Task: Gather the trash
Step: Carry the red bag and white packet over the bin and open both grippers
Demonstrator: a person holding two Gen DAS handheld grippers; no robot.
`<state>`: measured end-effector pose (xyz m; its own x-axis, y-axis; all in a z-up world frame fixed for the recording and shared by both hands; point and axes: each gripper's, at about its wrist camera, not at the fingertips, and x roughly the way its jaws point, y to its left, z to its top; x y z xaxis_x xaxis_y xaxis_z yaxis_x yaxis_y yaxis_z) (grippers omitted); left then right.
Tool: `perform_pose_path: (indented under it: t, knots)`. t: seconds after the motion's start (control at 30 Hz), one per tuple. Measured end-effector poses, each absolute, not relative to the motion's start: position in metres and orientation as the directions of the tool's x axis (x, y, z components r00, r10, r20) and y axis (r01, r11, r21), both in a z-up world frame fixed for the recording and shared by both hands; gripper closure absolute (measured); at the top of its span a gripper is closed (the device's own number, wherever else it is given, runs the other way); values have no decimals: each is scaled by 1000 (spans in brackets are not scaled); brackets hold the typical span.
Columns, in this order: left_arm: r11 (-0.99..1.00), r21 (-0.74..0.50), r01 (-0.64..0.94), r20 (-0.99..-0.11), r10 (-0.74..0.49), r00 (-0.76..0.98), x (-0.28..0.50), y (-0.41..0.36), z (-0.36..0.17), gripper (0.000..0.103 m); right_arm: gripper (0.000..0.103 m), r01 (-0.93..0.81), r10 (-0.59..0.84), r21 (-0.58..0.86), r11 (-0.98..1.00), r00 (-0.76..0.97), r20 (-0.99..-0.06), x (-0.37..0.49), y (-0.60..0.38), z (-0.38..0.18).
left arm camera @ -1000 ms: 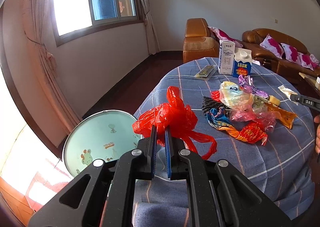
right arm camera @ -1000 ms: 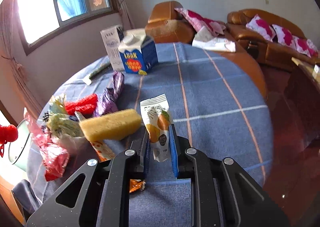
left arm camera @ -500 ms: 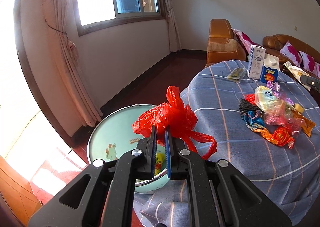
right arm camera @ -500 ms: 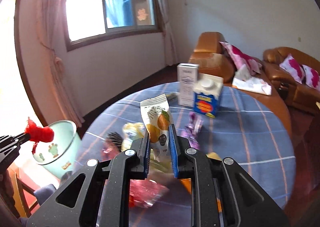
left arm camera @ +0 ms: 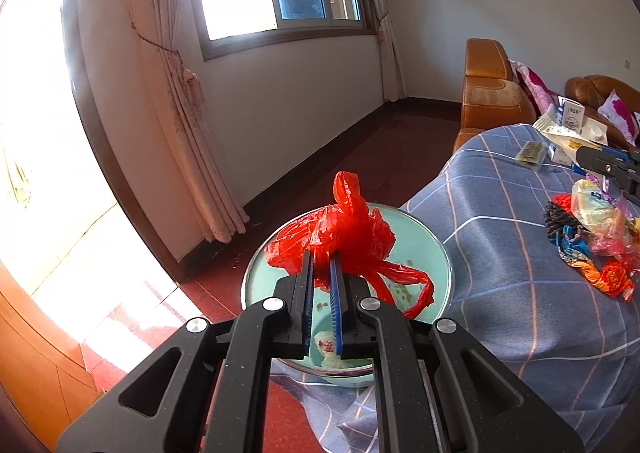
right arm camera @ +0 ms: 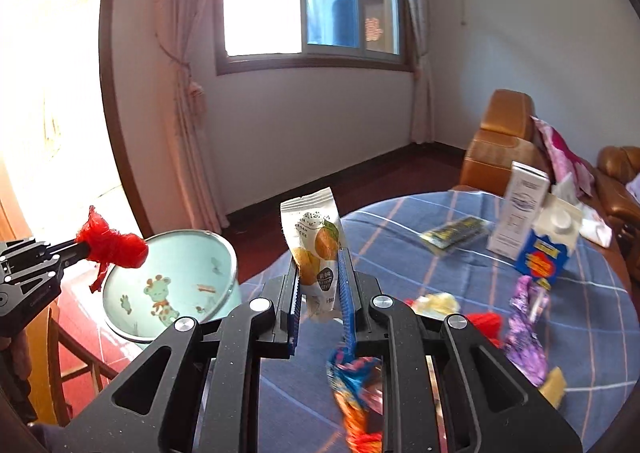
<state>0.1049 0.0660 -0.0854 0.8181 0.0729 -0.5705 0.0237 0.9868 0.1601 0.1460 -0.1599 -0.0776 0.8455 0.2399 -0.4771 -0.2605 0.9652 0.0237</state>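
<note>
Left wrist view: your left gripper (left arm camera: 322,265) is clamped on the red plastic bag (left arm camera: 344,237), the bag bunched just past the jaw tips.
Under the left jaws: the pale green basin (left arm camera: 430,237) now sits directly below the bag; 1.0 s ago it lay off to the lower left, so you have swung the load over the bin.
Inside the basin: scraps already lie on its floor, below and behind the jaws.
Right wrist view: your right gripper (right arm camera: 320,273) pinches the snack pouch (right arm camera: 316,241) upright between its 2 jaws.
Ahead-left of the right jaws: the basin (right arm camera: 224,253) has come into view, where earlier only the table (right arm camera: 420,273) showed.
Ahead-right of the right jaws: wrappers (right arm camera: 524,317) and 2 cartons (right arm camera: 540,253) remain on the cloth.
Meaning: the bag looks ready to drop; the pouch needs more travel left.
</note>
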Motion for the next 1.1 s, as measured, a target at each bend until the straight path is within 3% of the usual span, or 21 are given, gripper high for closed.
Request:
perform_pose_path:
  t: [0.53, 1.1]
  knots:
    - [966, 242, -88, -586, 218, 781, 120, 105, -103, 96, 85, -400, 328, -26, 916, 784, -527, 185, -94, -98]
    - [969, 231, -85, -607, 212, 766, 127, 117, -112, 96, 85, -469, 364, -45, 882, 739, -568, 202, -57, -117]
